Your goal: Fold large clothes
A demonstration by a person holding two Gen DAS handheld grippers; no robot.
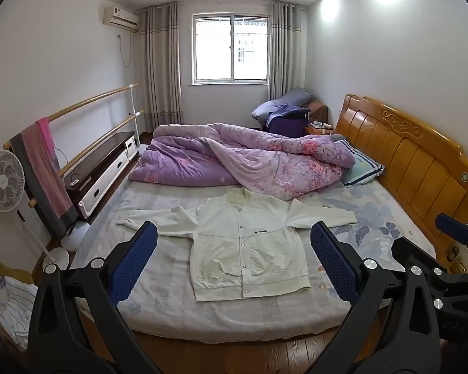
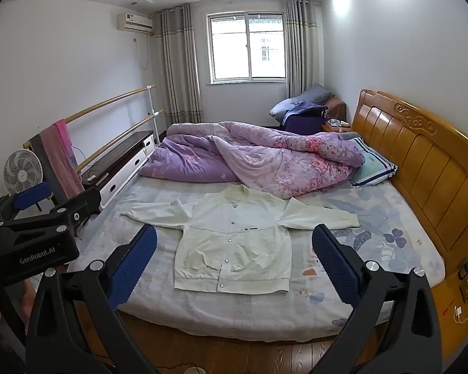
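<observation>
Both grippers, left gripper (image 1: 234,243) and right gripper (image 2: 234,243), hover spread wide above the white jacket (image 1: 243,249) lying flat on the bed (image 1: 159,305).

White walls enclose a bedroom with a daylit window (image 1: 231,48) between grey curtains (image 1: 160,62). A bed (image 1: 159,305) with a carved wooden headboard (image 1: 405,155) stands on a wood-plank floor (image 1: 234,358). An air conditioner (image 1: 120,17) hangs high; a fan (image 1: 3,180) stands left.

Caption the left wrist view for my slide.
Open left gripper hovers above a white jacket spread flat on the bed.
</observation>
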